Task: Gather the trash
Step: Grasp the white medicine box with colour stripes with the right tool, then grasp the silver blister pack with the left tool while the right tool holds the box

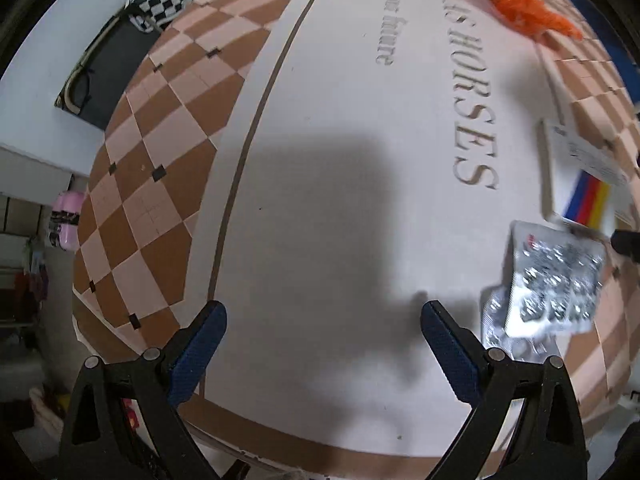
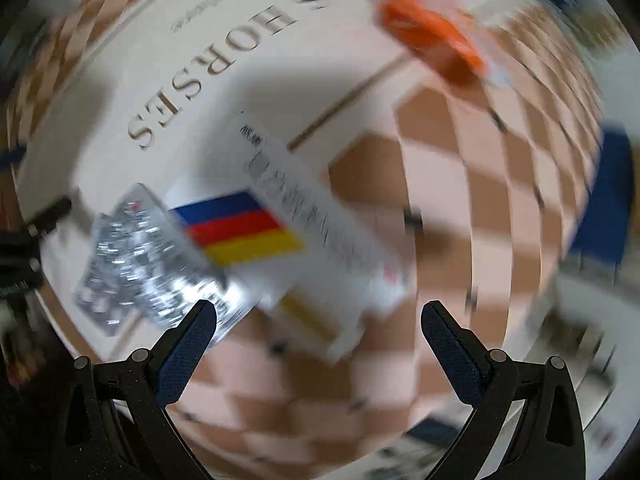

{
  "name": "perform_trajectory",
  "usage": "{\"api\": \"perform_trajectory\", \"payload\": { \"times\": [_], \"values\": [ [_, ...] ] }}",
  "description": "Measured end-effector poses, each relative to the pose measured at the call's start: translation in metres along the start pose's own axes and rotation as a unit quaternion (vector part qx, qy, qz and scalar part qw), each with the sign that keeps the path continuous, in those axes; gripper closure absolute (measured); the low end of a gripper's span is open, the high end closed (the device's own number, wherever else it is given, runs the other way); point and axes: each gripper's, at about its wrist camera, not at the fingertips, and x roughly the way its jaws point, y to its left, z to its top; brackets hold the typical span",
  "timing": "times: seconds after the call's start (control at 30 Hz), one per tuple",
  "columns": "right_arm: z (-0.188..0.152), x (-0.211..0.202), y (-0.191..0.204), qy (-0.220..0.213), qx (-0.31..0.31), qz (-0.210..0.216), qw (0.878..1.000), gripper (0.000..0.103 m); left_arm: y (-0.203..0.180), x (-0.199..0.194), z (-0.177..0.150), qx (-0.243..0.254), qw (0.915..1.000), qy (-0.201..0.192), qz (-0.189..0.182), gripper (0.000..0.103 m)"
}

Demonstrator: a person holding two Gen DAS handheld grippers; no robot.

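Home (checkered tablecloth (image 1: 132,184), pill packs (image 1: 556,280))

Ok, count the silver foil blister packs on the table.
2 show. One silver foil blister pack lies beside the white striped box; a second blister pack pokes out from beneath the first. More could be hidden underneath.

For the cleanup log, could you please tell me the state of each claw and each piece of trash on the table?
Left claw: open, empty.
Right claw: open, empty.
Blister packs: overlapping, lying on the table.
Medicine box: lying flat, partly over a blister pack.
Orange wrapper: crumpled, at the far end.
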Motion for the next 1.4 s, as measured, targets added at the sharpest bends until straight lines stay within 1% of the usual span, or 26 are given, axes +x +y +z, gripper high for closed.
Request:
{"api": "perform_trajectory", "payload": {
  "times": [0.07,0.13,0.17,0.27,0.3,0.37,0.43,0.5,0.53,0.6,0.63,0.67,0.7,0.77,0.8,0.83,0.93,1.0,1.03,1.07,1.1,1.13,1.2,1.27,1.33,1.4],
  "values": [
    [0.013,0.013,-0.002,0.015,-0.042,0.009,0.999,0.000,0.005,0.001,0.002,-0.013,0.9999,0.007,-0.008,0.002],
    [0.022,0.018,-0.003,0.024,-0.078,0.047,0.996,0.000,0.009,0.004,0.003,-0.025,0.9994,0.020,-0.012,0.002],
    [0.024,0.020,-0.002,0.026,-0.092,0.056,0.994,0.002,0.010,0.005,0.004,-0.031,0.9991,0.026,-0.012,0.002],
    [0.026,0.022,-0.001,0.023,-0.101,0.046,0.994,0.004,0.015,0.004,0.006,-0.052,0.9977,0.042,-0.007,0.002],
    [0.023,0.019,-0.008,0.012,-0.081,0.045,0.996,0.011,0.016,0.001,0.005,-0.060,0.9972,0.044,-0.013,0.002],
    [0.018,0.017,-0.020,0.011,-0.049,0.056,0.997,0.012,0.014,-0.008,0.005,-0.067,0.9966,0.042,-0.022,0.003],
    [0.002,0.016,-0.045,0.000,0.010,0.066,0.998,0.013,0.008,-0.020,0.006,-0.064,0.9968,0.036,-0.033,0.003],
    [-0.016,0.014,-0.071,-0.011,0.069,0.073,0.995,0.014,0.000,-0.026,0.010,-0.074,0.9947,0.043,-0.056,0.003],
    [-0.031,0.015,-0.088,-0.012,0.110,0.089,0.990,0.014,-0.004,-0.028,0.011,-0.086,0.9920,0.055,-0.075,0.003],
    [-0.059,0.018,-0.115,-0.017,0.184,0.101,0.978,0.014,-0.012,-0.025,0.013,-0.120,0.9818,0.086,-0.119,0.005],
    [-0.073,0.020,-0.124,-0.020,0.215,0.100,0.971,0.014,-0.018,-0.022,0.014,-0.143,0.9735,0.104,-0.145,0.005],
    [-0.083,0.021,-0.130,-0.023,0.238,0.102,0.966,0.014,-0.023,-0.018,0.014,-0.172,0.9602,0.124,-0.181,0.005],
    [-0.099,0.024,-0.139,-0.028,0.274,0.108,0.955,0.014,-0.028,-0.014,0.014,-0.200,0.9475,0.143,-0.205,0.005],
    [-0.124,0.029,-0.150,-0.037,0.331,0.127,0.934,0.014,-0.038,-0.007,0.016,-0.241,0.9273,0.171,-0.230,0.005],
    [-0.136,0.031,-0.157,-0.044,0.363,0.132,0.921,0.014,-0.042,-0.002,0.016,-0.260,0.9200,0.181,-0.231,0.005],
    [-0.147,0.031,-0.166,-0.048,0.379,0.133,0.915,0.014,-0.044,0.003,0.017,-0.279,0.9151,0.187,-0.223,0.005],
    [-0.159,0.035,-0.181,-0.062,0.434,0.138,0.888,0.014,-0.049,0.015,0.018,-0.322,0.9058,0.204,-0.183,0.005],
    [-0.161,0.035,-0.181,-0.067,0.446,0.138,0.882,0.014,-0.048,0.020,0.021,-0.343,0.9048,0.206,-0.145,0.010],
    [-0.153,0.036,-0.179,-0.069,0.448,0.136,0.881,0.014,-0.044,0.020,0.022,-0.351,0.9064,0.200,-0.122,0.013],
    [-0.151,0.036,-0.173,-0.071,0.448,0.132,0.881,0.014,-0.040,0.018,0.026,-0.355,0.9101,0.190,-0.099,0.028],
    [-0.151,0.035,-0.174,-0.074,0.447,0.128,0.882,0.015,-0.038,0.016,0.027,-0.355,0.9136,0.180,-0.085,0.029],
    [-0.153,0.032,-0.155,-0.076,0.447,0.126,0.882,0.015,-0.039,0.016,0.032,-0.346,0.9190,0.172,-0.078,0.030],
    [-0.146,0.027,-0.144,-0.082,0.447,0.125,0.882,0.015,-0.041,0.015,0.037,-0.317,0.9318,0.161,-0.072,0.030],
    [-0.146,0.025,-0.135,-0.085,0.451,0.127,0.879,0.015,-0.047,0.014,0.038,-0.272,0.9483,0.147,-0.070,0.030],
    [-0.145,0.020,-0.129,-0.083,0.450,0.132,0.879,0.015,-0.052,0.010,0.046,-0.208,0.9671,0.127,-0.072,0.031],
    [-0.146,0.016,-0.119,-0.075,0.445,0.142,0.881,0.015,-0.059,0.007,0.053,-0.120,0.9848,0.101,-0.075,0.033]
  ]
}}
